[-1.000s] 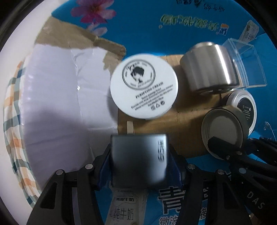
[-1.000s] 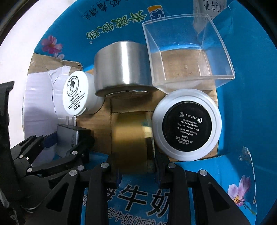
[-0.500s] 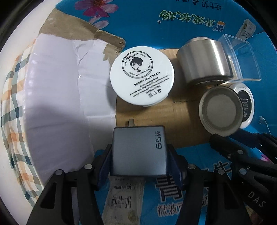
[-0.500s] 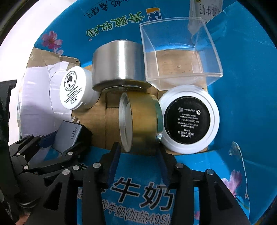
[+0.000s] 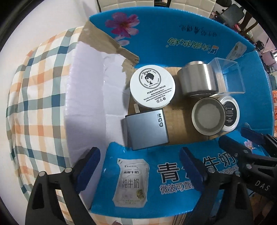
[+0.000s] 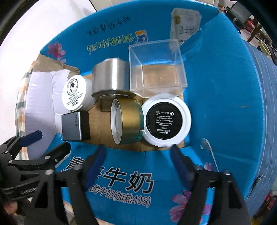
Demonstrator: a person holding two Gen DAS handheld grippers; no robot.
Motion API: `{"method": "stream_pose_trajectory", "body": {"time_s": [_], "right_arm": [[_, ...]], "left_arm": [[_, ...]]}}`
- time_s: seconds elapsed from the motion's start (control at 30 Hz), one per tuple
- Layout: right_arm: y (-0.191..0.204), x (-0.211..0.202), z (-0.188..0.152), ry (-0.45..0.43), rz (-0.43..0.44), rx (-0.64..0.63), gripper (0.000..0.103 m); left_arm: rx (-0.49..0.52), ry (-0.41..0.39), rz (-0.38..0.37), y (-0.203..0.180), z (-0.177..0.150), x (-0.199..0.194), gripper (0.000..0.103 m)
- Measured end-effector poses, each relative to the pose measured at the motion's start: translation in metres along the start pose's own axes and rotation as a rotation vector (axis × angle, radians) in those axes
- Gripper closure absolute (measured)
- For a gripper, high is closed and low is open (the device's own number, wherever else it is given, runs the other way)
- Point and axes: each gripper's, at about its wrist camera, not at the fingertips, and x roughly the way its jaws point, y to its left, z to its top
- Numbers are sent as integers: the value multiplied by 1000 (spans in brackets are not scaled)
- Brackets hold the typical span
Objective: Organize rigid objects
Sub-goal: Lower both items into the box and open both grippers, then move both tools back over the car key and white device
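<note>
From the left wrist, the gold tin [image 5: 208,118] hid most of the black-lidded jar [image 5: 231,114] just behind it, and that jar's label was too small to read. The steel canister [image 5: 199,80] beyond the tin covered the clear box's [image 5: 230,76] near wall. The right gripper [image 6: 138,161] fingers were blurred.

A checked cloth [image 5: 36,97] in orange, teal and white covers the surface at the left. Beyond it lies a plain white surface [image 5: 43,19], evenly lit. At the top edge runs a strip of pale tiles [image 5: 133,2]. In the far upper right corner sits dark furniture [image 5: 232,14], too small and warped to name, with blurred clutter [image 6: 259,39] at the rim.
</note>
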Motion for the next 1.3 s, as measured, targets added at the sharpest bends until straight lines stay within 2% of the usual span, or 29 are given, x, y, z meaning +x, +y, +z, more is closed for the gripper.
{"method": "stream_pose_trajectory", "body": {"time_s": [0.1,0.23,0.33,0.6,0.77,0.97,1.3], "right_arm": [[1,-7,-5,-14,-9,-7,19],[4,-18,-13,-46,-56,-12,0],[3,-31,-11,-78,-80,-24,0],[6,-95,-31,-180,-122,-86,0],[3,-133,-43,-238,-89,-89,0],[-7,-174,-59,-292,-48,-93,0],[-50,-219,-82,-347,21,-80,0]], "left_arm": [[-4,-23,7,4,-5,-9,10],[-19,-54,-5,4,-21,-23,10],[-14,-69,-4,2,-24,-25,10],[-17,-228,20,-12,-36,-93,10],[-21,-333,46,-26,-51,-137,10],[-2,-419,67,-48,-65,-169,10],[13,-453,56,-101,-82,-189,10]]}}
